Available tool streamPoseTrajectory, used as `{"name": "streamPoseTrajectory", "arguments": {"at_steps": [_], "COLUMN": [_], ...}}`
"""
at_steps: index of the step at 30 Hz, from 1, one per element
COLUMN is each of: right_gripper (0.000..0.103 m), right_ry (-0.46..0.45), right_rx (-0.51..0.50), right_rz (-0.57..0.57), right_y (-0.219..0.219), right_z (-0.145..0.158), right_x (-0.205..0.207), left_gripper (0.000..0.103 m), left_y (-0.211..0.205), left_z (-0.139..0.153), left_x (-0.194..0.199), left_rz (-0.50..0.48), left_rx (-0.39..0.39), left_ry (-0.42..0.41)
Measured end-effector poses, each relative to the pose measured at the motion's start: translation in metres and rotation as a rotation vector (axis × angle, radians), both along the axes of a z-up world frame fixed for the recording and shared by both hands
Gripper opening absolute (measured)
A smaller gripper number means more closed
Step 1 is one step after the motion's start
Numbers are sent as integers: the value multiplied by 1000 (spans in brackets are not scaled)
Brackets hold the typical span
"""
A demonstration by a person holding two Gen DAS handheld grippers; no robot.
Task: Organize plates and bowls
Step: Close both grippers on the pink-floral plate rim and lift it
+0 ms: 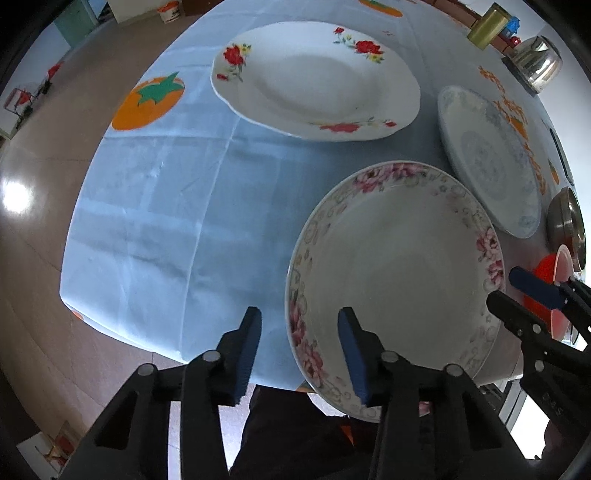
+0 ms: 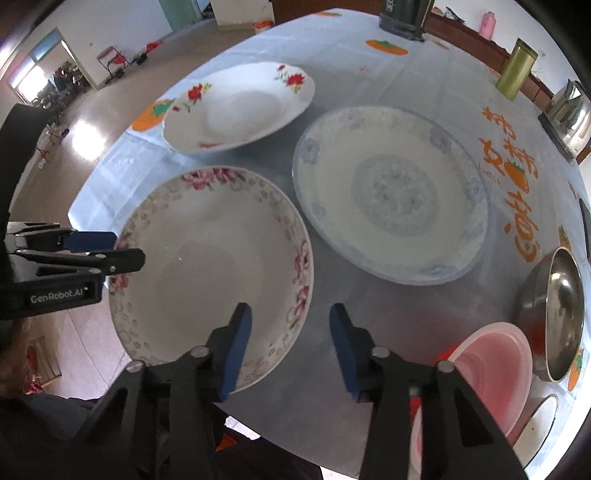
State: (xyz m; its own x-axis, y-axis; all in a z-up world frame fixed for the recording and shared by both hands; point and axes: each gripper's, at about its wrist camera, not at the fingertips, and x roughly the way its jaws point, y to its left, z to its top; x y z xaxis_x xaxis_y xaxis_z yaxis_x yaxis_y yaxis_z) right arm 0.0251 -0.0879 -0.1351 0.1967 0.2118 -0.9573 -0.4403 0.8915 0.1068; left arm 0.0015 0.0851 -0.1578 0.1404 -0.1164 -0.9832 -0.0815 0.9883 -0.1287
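Three plates lie on the light blue tablecloth. A pink-flowered plate is nearest, at the table's front edge. A white plate with red flowers lies far left. A blue-patterned plate lies to the right. A steel bowl and a pink bowl sit at the right. My left gripper is open, straddling the pink-flowered plate's left rim. My right gripper is open, straddling that plate's right rim.
A gold tin, a steel kettle and a dark box stand along the table's far side. Another white dish shows at the lower right. The floor lies to the left.
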Motion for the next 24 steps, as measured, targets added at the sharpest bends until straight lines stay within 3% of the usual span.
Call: {"name": "streamPoseTrajectory", "arguments": {"at_steps": [2,6,9,13,24], "right_gripper": [29,25,21,17,15], "right_ry": [7,21,33,44,58], "right_rx": [-17,-33,-31,-41,-8], "right_rz": [5,16,29,39,32], "right_y": [2,5,7,10,3], "right_z": [-4,-10,-13,-18,-19], "right_x": [1,2,3,5,9], "left_gripper": [44,43,31,24,19], "left_y": [3,9,13,10,8], "left_z": [0,0,-2,-6,0], "left_x": [0,-1,-1,1,3], "left_rz": [7,4,2,-2,-30], "left_rx": [0,-17,-23,-16,8], "left_ry": [0,4,12,16,26]}}
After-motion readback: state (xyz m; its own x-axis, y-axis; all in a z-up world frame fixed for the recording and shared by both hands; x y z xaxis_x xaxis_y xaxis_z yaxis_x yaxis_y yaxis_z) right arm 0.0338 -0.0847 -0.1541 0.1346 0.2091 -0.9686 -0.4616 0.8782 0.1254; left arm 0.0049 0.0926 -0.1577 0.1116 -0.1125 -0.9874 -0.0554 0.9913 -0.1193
